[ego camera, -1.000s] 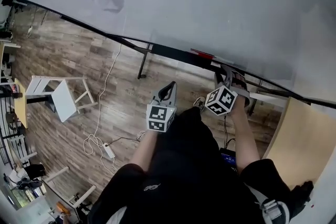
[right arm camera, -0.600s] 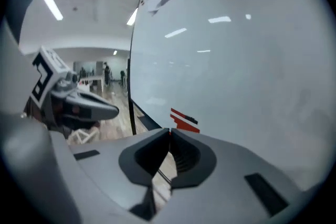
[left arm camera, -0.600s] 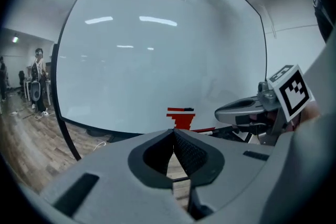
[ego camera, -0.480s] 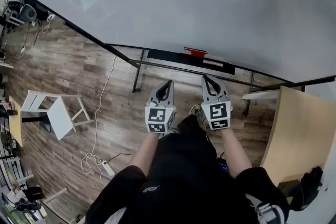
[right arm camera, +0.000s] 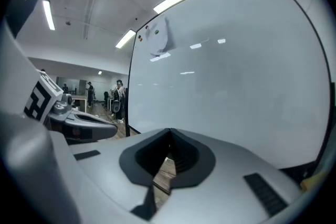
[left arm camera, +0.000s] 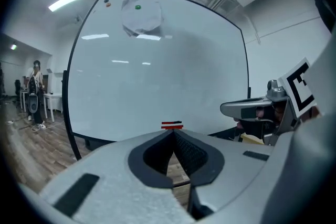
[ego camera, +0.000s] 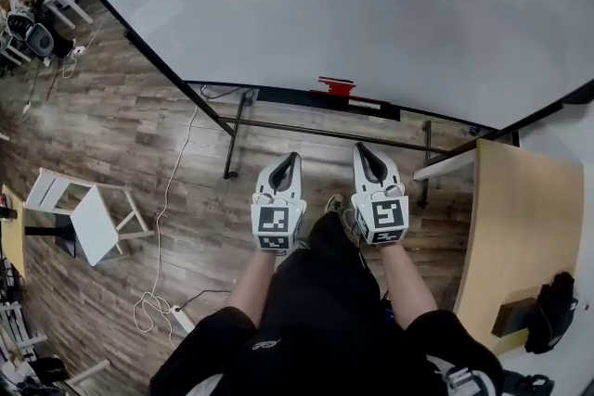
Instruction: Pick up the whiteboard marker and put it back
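Note:
A red and black item, seemingly the marker [ego camera: 335,86], lies on the black tray [ego camera: 288,95] under the big whiteboard [ego camera: 371,5]; it shows as a small red stripe [left arm camera: 171,125] in the left gripper view. My left gripper [ego camera: 291,159] and right gripper [ego camera: 359,148] are held side by side in front of my body, both pointing at the board and well short of the tray. Each has its jaws shut with nothing between them, as seen at the left gripper [left arm camera: 173,132] and the right gripper [right arm camera: 169,132]. A white stick-like thing [ego camera: 368,104] also lies on the tray.
A light wooden table [ego camera: 520,227] stands at the right with a black object [ego camera: 553,311] on it. A white stool [ego camera: 83,216] and cables with a power strip [ego camera: 176,318] are on the wooden floor at the left. People stand far off [right arm camera: 118,94].
The right gripper has drawn back from the tray, rolled upright and now sits beside the left one. Both grippers have risen, and the head view has swung up toward the whiteboard.

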A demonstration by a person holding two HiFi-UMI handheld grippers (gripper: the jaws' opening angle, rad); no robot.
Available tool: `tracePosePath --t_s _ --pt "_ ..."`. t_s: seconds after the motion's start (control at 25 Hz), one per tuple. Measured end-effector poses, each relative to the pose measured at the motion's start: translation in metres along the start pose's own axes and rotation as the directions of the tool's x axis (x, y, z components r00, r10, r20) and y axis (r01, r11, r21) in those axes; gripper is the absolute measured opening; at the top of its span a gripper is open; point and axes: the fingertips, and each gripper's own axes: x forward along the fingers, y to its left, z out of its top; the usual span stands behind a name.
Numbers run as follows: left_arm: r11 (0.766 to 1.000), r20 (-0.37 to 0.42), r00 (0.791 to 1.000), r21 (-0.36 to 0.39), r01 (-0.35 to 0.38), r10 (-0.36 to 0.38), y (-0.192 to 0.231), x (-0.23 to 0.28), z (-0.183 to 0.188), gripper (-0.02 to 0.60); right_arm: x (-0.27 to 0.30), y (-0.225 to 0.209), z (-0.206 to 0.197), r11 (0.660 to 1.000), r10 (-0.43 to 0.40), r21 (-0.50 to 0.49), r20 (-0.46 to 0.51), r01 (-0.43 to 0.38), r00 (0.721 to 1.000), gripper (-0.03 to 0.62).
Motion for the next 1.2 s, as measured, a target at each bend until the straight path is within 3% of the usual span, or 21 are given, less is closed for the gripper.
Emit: tracePosePath --t_s 0.32,0.56,0.8,1.2 --pt "0.999 0.085 0.995 0.012 0.042 -0.043 -0.033 -0.032 0.023 0.006 -0.065 -0.005 0.027 0.997 -0.075 0.011 0.065 0.075 0.995 0.002" --pt "0.999 0.113 0.993 -0.009 0.032 -0.031 -0.049 -0.039 0.045 0.005 -0.085 -0.014 0.042 0.997 -0.074 0.015 0.097 0.073 0.992 0.002" --pt "0.999 0.145 0.989 0.017 0.029 -0.031 -0.079 -0.041 0.067 0.005 -0.102 -0.025 0.065 0.998 -0.049 -0.019 0.147 0.052 0.988 0.002" --pt "1.000 0.163 0.986 0.013 0.015 -0.017 -0.106 -0.033 0.080 0.005 -0.120 -0.050 0.066 0.999 -0.034 -0.026 0.151 0.038 0.988 0.002"
